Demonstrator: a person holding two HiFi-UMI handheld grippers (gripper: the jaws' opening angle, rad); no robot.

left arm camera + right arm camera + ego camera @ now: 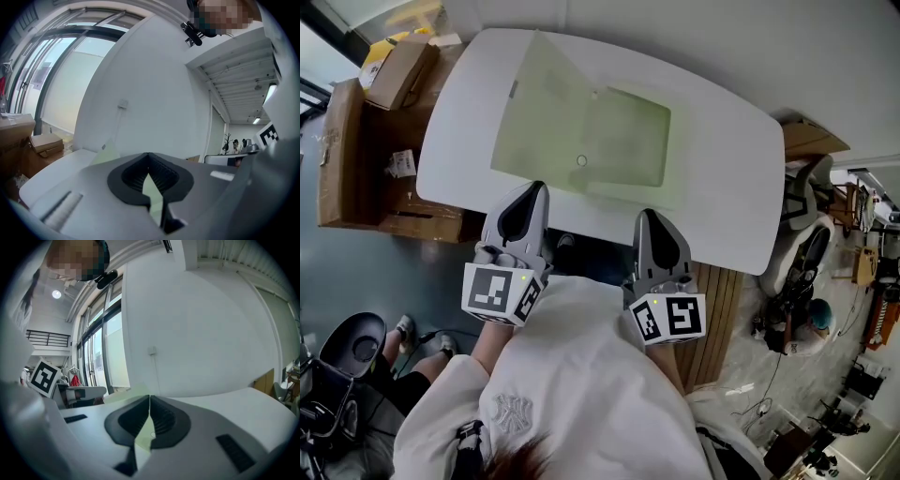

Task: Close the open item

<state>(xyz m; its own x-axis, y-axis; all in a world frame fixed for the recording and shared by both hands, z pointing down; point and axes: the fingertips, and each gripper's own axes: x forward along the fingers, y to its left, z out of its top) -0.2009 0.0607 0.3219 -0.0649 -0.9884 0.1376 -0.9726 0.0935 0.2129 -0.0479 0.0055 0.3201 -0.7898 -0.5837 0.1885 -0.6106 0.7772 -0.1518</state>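
1. The left gripper (539, 188) and right gripper (648, 216) are both held clenched, with nothing gripped.
2. A pale green snap-button folder (628, 141) lies open on the white table (727, 211), just ahead of both tips.
3. It is judged light, floppy and slippery; its opened flap (534, 108), ahead of the left gripper, is best taken by the free edge.

Folder (581, 141) on table (722, 187); cardboard boxes (394, 70) left of table; chair (797, 234) right.
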